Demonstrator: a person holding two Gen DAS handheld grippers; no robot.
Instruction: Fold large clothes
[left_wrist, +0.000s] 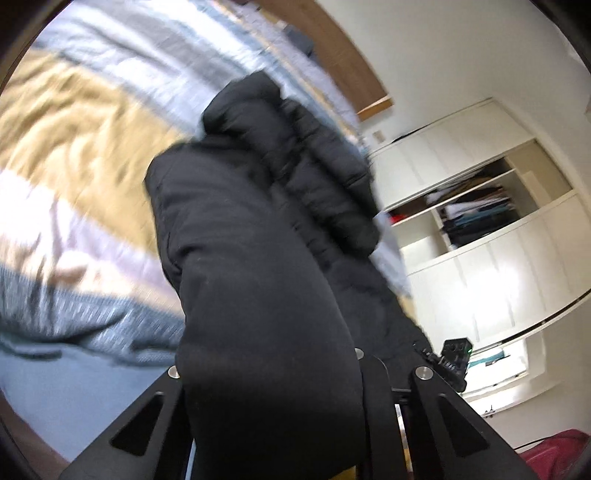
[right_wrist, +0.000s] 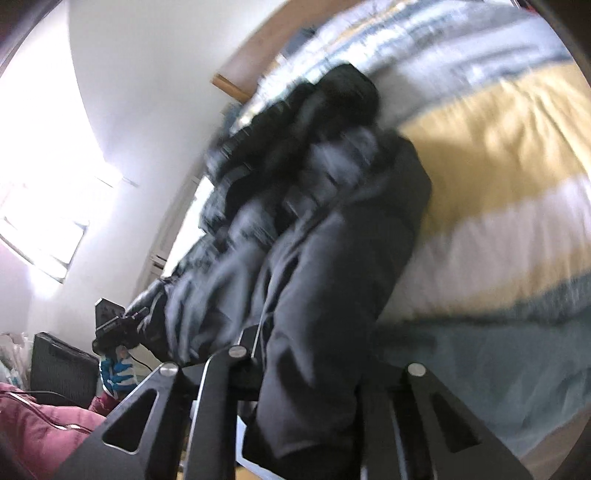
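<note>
A large black padded jacket (left_wrist: 258, 240) hangs from both grippers above the bed. In the left wrist view my left gripper (left_wrist: 273, 387) is shut on a thick fold of it, which fills the gap between the black fingers (left_wrist: 373, 398). In the right wrist view the jacket (right_wrist: 325, 258) stretches away toward the bed, and my right gripper (right_wrist: 310, 398) is shut on its edge. The right gripper also shows in the left wrist view (left_wrist: 452, 363), and the left gripper shows in the right wrist view (right_wrist: 114, 328), with a gloved hand below it. Both views are motion-blurred.
A bedspread with yellow, white and grey-blue stripes (left_wrist: 74, 147) (right_wrist: 498, 166) lies under the jacket. A wooden headboard (left_wrist: 343, 55) is at the far end. A white wardrobe with stacked clothes (left_wrist: 476, 210), a bright window (right_wrist: 48, 192), a pink garment (right_wrist: 33, 424) and a dark case (right_wrist: 59, 369) stand beside the bed.
</note>
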